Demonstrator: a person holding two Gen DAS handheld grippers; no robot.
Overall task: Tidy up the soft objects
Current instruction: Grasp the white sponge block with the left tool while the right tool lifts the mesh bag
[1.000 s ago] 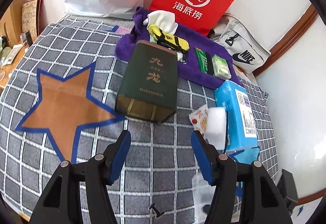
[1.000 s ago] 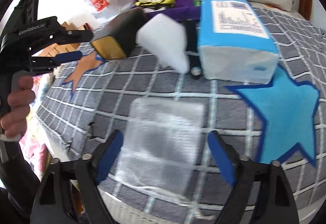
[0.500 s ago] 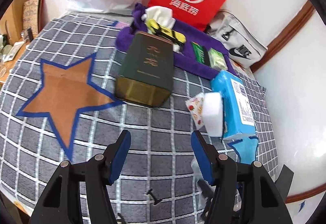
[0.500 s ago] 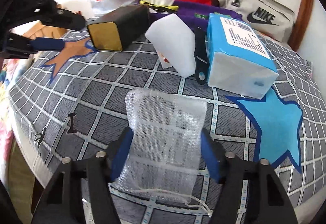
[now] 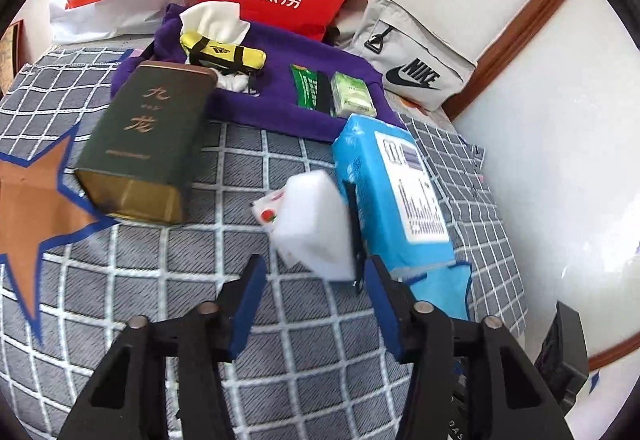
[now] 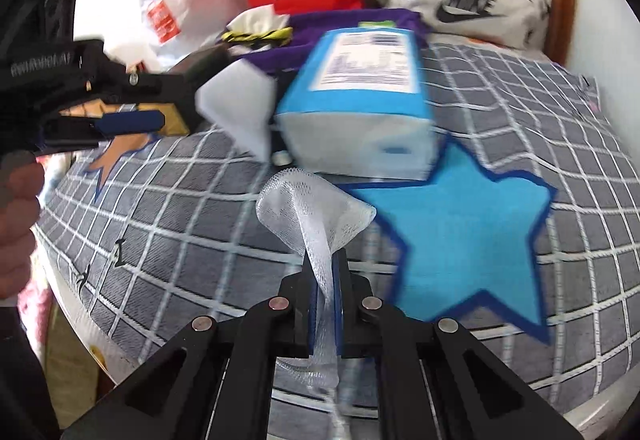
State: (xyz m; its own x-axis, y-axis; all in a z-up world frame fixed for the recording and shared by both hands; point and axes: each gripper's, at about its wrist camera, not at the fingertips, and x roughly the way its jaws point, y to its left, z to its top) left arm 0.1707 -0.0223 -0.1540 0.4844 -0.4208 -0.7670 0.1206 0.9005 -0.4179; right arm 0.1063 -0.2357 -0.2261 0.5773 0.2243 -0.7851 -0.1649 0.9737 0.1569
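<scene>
My right hand-held gripper [image 6: 325,272] is clamped on the mesh pouch [image 6: 310,216], held just off the bed [image 6: 168,240]; left hand-held gripper [image 5: 312,280] closing, empty; white sponge [image 5: 314,224] dead ahead, tilted against the blue pack [image 5: 394,196]; left is nearer.

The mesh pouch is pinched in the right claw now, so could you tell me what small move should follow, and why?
Probably lift it slightly. The right claw is shut on the mesh pouch, bunched above the checked cover, beside the blue star.
</scene>
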